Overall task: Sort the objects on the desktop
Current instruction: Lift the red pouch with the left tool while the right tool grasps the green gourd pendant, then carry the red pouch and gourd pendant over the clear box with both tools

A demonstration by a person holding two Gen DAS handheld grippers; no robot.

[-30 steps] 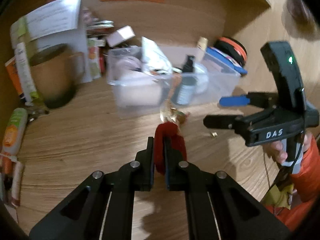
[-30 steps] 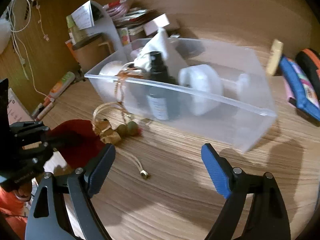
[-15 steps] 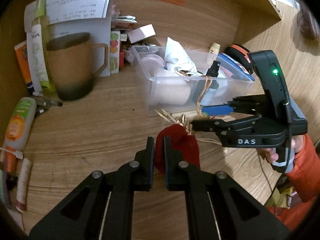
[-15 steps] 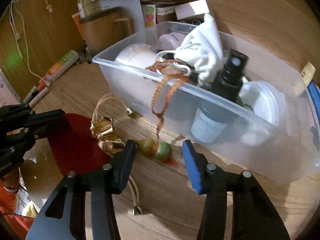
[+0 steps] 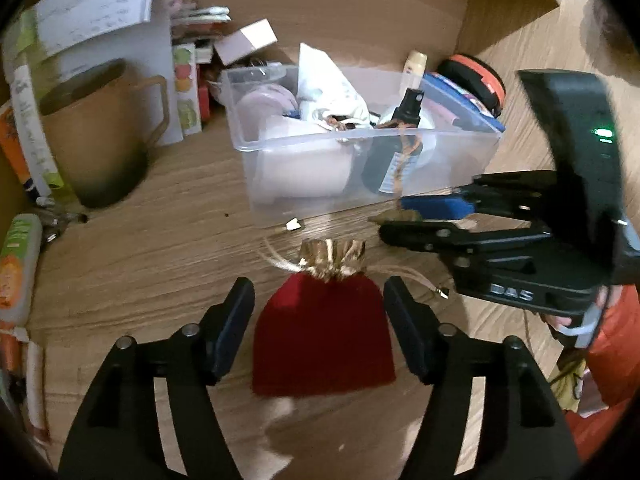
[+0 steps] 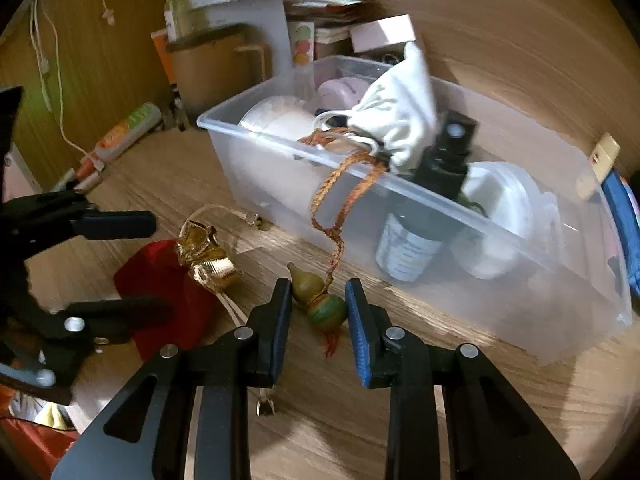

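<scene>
Desk: wooden desk (image 5: 152,264) crowding with a brown mug (image 5: 100,136), papers and tubes along the back and left.
Bin: clear plastic bin (image 6: 472,280) sitting mid-desk, holding a white pouch (image 6: 404,120), a spray bottle (image 6: 428,216) and round tubs.
Left gripper (image 5: 320,320): standing wide, gripping nothing, framing the red pouch (image 5: 324,344) lying flat with its gold collar (image 5: 332,256) pointing toward the bin.
Right gripper (image 6: 316,304): narrowing around the gourd charm (image 6: 316,300) lying on the desk just beside the bin wall, pads near but not clearly touching.
Cord: braided orange cord (image 6: 340,208) trailing from the charm up over the bin rim.
Step, judging: closing on the charm to lift it into the bin.
Doing well: squeezing at the fat lower bulb, lifting straight, letting the cord slacken rather than dragging the white pouch out.
</scene>
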